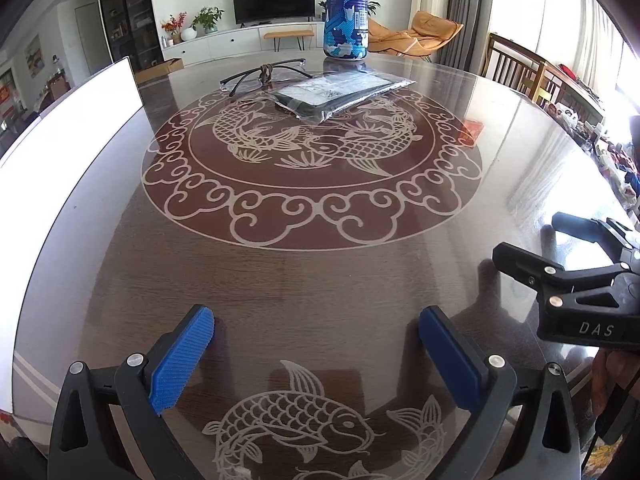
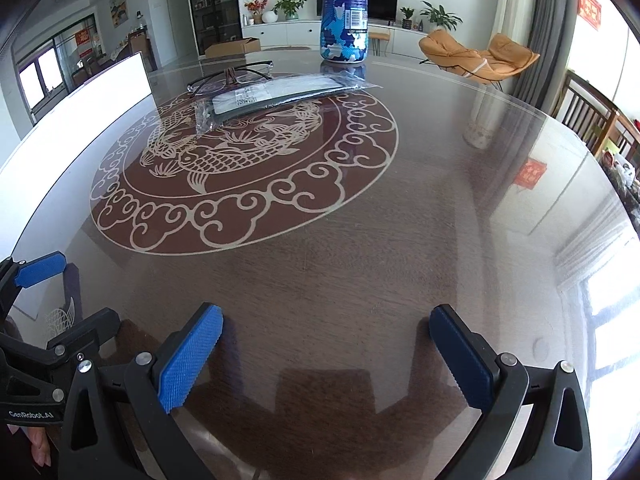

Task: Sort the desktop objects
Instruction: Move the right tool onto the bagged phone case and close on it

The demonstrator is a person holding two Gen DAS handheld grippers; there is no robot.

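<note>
A blue-and-white patterned bottle [image 1: 346,12] [image 2: 345,10] stands upright at the far side of the round glass-topped table [image 1: 320,280] [image 2: 400,240]. In front of it lies a flat dark item in a clear plastic bag [image 1: 340,94] [image 2: 276,94], and a pair of black-framed glasses [image 1: 260,76] [image 2: 228,78] rests at its left. My left gripper [image 1: 316,334] hovers open over the near table edge, far from them all. My right gripper [image 2: 326,334] is open too, beside it on the right, with nothing between its fingers. Each gripper shows in the other's view: right gripper [image 1: 560,248], left gripper [image 2: 40,268].
A white flat board [image 1: 60,152] [image 2: 80,120] lies on the left side of the table. Wooden chairs [image 1: 520,68] [image 2: 592,116] stand past the right rim. A living room with TV and an orange lounge chair lies behind. A hand holds each gripper's handle.
</note>
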